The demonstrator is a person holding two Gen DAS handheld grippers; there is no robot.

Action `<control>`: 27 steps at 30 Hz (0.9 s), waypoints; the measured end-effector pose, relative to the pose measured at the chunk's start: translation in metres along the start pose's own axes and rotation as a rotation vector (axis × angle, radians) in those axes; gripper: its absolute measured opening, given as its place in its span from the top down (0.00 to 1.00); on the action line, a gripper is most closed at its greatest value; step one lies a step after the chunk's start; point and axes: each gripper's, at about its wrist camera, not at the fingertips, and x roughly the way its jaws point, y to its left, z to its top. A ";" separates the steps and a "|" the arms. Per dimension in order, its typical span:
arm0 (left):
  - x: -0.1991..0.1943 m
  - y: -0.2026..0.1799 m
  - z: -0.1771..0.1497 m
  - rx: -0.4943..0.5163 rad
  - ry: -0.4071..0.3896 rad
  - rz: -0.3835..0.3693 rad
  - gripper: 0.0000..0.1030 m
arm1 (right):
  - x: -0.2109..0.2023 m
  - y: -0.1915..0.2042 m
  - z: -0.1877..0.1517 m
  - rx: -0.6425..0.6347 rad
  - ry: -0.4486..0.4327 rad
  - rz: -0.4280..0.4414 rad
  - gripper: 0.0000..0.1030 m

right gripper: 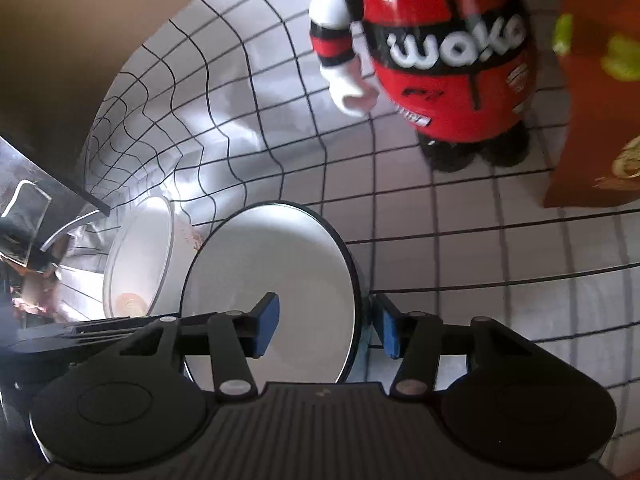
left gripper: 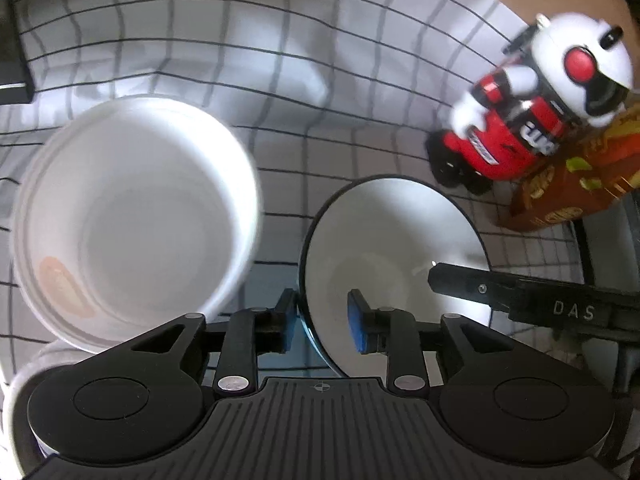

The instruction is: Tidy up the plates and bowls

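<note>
Here: one dark-rimmed bowl (left gripper: pixel 394 248) on the checked counter (left gripper: pixel 240 40), its rim between the spread pads of both claws. Left claw (left gripper: pixel 322 322) straddles one edge, right claw (right gripper: pixel 326 330) the opposite; neither pinches. White bowl (left gripper: pixel 132 216) just left of the left claw. Toy figure (left gripper: pixel 532 108) beyond.

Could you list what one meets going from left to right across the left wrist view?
White bowl → black-rimmed bowl → red and white robot figure, with the orange box beside it at the far right.
</note>
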 end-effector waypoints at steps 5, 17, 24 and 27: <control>0.013 -0.015 -0.003 0.026 0.072 -0.128 0.71 | -0.030 -0.014 -0.018 -0.004 -0.056 -0.105 0.46; 0.030 -0.009 0.016 0.018 0.075 -0.136 0.78 | 0.004 -0.052 -0.026 0.170 0.002 -0.073 0.37; 0.030 -0.005 0.023 0.021 0.089 -0.148 0.75 | 0.008 -0.049 -0.022 0.143 0.031 -0.011 0.16; 0.031 -0.002 0.024 0.008 0.102 -0.166 0.75 | 0.012 -0.047 -0.020 0.106 0.059 0.029 0.04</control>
